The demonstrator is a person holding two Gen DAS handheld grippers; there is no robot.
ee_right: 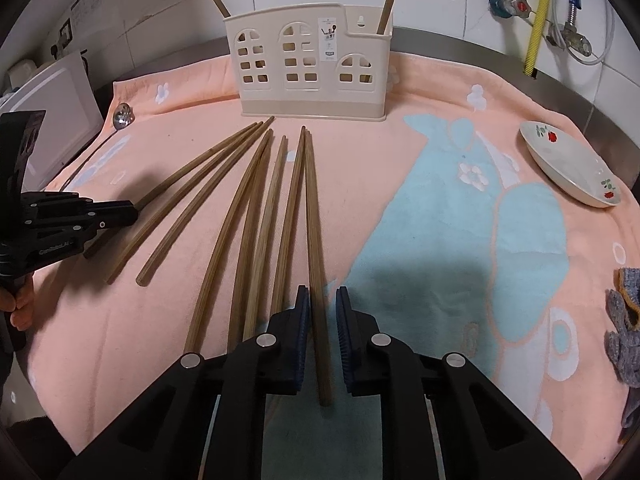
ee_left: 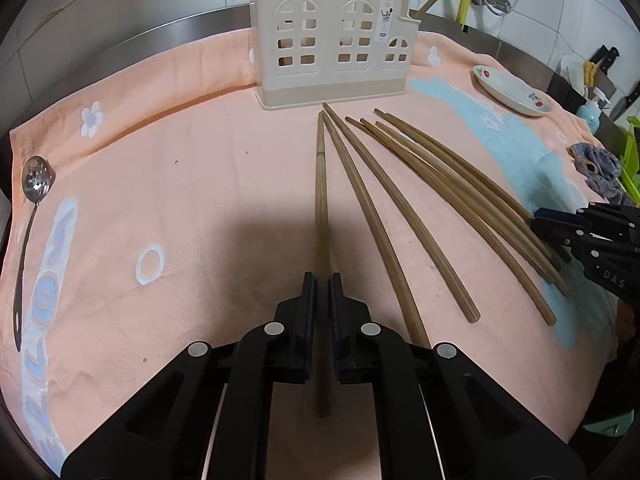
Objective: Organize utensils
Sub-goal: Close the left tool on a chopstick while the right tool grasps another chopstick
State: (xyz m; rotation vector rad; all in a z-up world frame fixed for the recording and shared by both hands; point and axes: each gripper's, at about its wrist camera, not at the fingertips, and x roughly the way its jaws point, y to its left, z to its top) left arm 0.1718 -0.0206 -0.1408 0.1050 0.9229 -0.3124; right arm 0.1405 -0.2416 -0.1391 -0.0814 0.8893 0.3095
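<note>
I had my left gripper (ee_left: pixel 322 280) clamped on the leftmost chopstick (ee_left: pixel 321 184) and my right gripper (ee_right: pixel 322 294) nearly closed around the rightmost chopstick (ee_right: pixel 313 216), both bound for the far holder (ee_right: pixel 308 64).

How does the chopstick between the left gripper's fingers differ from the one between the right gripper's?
The left gripper is shut on the left chopstick; the right gripper leaves a gap beside the right chopstick. The left chopstick is leftmost in the row, the right chopstick rightmost. Both are wooden, with their tips toward the holder.
</note>
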